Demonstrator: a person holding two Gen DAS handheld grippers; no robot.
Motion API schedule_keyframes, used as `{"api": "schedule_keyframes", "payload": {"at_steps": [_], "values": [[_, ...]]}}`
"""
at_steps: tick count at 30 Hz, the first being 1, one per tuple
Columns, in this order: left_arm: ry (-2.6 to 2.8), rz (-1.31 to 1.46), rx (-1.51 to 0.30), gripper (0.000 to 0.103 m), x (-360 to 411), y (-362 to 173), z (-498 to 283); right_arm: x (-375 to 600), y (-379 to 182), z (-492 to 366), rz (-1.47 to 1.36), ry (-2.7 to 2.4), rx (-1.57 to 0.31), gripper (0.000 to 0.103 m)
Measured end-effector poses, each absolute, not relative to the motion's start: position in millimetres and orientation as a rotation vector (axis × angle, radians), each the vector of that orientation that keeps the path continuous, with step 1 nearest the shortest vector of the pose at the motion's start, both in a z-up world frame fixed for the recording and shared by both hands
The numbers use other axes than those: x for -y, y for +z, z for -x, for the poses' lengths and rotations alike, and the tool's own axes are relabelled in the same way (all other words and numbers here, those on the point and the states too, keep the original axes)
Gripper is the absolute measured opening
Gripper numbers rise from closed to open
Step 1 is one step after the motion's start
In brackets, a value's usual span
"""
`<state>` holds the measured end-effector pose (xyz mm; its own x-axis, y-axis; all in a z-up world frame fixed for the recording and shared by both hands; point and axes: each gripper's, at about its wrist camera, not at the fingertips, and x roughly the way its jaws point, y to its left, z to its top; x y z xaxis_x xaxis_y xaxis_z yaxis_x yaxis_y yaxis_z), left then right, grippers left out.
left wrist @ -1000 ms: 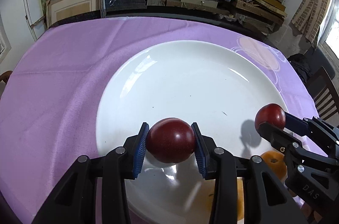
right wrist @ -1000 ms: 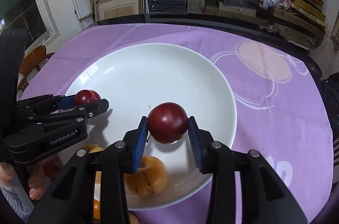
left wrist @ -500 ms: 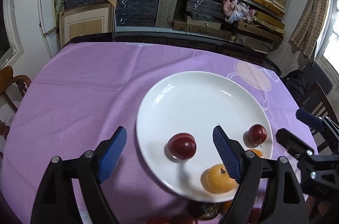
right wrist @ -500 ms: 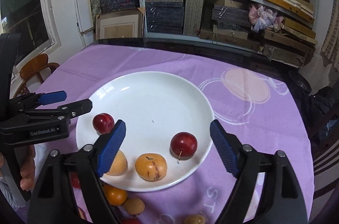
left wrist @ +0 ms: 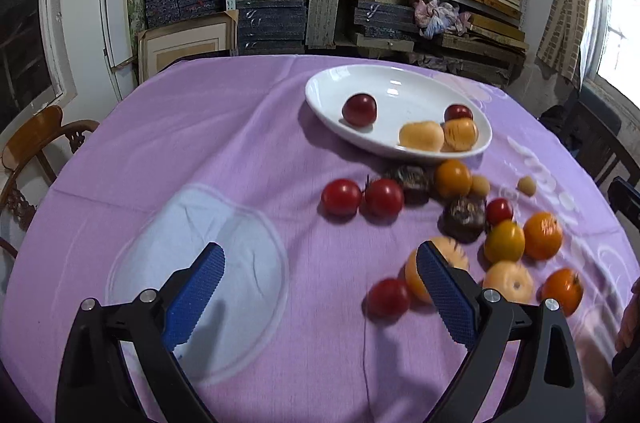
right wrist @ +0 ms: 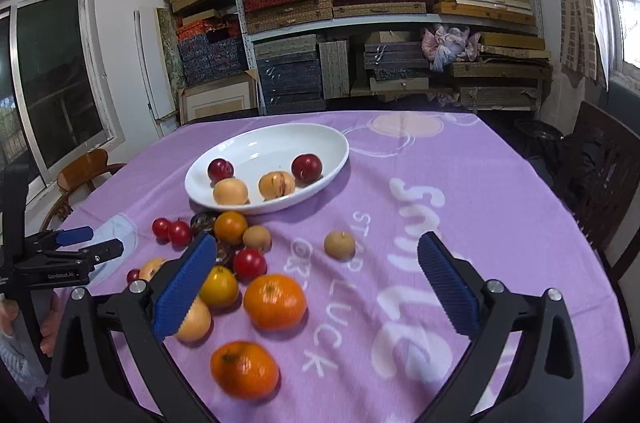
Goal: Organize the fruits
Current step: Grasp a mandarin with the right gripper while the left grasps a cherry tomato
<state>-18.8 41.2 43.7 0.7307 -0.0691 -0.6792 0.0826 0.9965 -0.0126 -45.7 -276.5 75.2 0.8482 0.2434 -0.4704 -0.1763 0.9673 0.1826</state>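
Observation:
A white plate [left wrist: 400, 89] holds two dark red plums [left wrist: 359, 109] [left wrist: 458, 112] and two yellow-orange fruits [left wrist: 421, 135]. The same plate [right wrist: 272, 147] and plums [right wrist: 220, 169] [right wrist: 307, 167] show in the right wrist view. Several loose fruits lie on the purple cloth before it: red tomatoes [left wrist: 341, 197], oranges [right wrist: 274, 301], a small brown fruit [right wrist: 339, 244]. My left gripper [left wrist: 320, 255] hangs back from the plate, jaws opening, nothing between them. My right gripper [right wrist: 317, 247] is also pulled back, jaws opening wide and holding nothing, above the loose fruits.
Purple cloth [right wrist: 460, 183] with white lettering covers the round table. A wooden chair [left wrist: 36, 143] stands at the left, a dark chair [right wrist: 600, 159] at the right. Shelves of stacked boxes [right wrist: 380, 23] fill the wall behind. A person's hand [right wrist: 24, 323] holds the left gripper [right wrist: 105, 241].
Both grippers let go of their plums onto the plate, opened wide and drew back from it. The loose fruits on the cloth came into view.

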Motion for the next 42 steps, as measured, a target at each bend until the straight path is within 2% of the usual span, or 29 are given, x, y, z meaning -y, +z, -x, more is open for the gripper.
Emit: {"api": "schedule_keyframes", "payload": {"at_steps": [7, 20, 28, 31, 33, 36, 40, 41, 42], "values": [[-0.101, -0.15, -0.706, 0.097, -18.4, 31.9, 32.5, 273.2, 71.1, 72.1, -0.12, 0.275, -0.463, 0.099], [-0.09, -0.025, -0.885, 0.097, -42.4, 9.3, 3.3, 258.0, 66.0, 60.1, -0.09, 0.295, -0.517, 0.099], [-0.099, -0.107, -0.886, 0.095, -29.4, 8.6, 4.0, 240.9, 59.8, 60.2, -0.024, 0.356, -0.567, 0.099], [-0.147, -0.116, -0.862, 0.086, -23.5, 11.9, 4.3, 244.4, 57.6, 57.4, -0.048, 0.356, -0.587, 0.099], [-0.181, -0.109, -0.87, 0.073, -20.3, 10.9, 1.2, 246.9, 56.8, 55.9, -0.066, 0.354, -0.596, 0.099], [-0.213, -0.1, -0.887, 0.059, -17.4, 8.1, -3.3, 246.4, 56.4, 55.9, -0.065, 0.356, -0.596, 0.099], [-0.252, -0.088, -0.881, 0.05, -14.2, 8.6, -4.3, 247.3, 56.0, 54.7, -0.064, 0.36, -0.599, 0.099], [-0.267, -0.082, -0.879, 0.045, -14.0, 8.9, -4.1, 247.8, 55.5, 54.3, -0.067, 0.362, -0.602, 0.099], [-0.28, -0.078, -0.878, 0.035, -13.2, 9.2, -3.7, 248.2, 54.6, 53.5, -0.069, 0.366, -0.61, 0.099]]}}
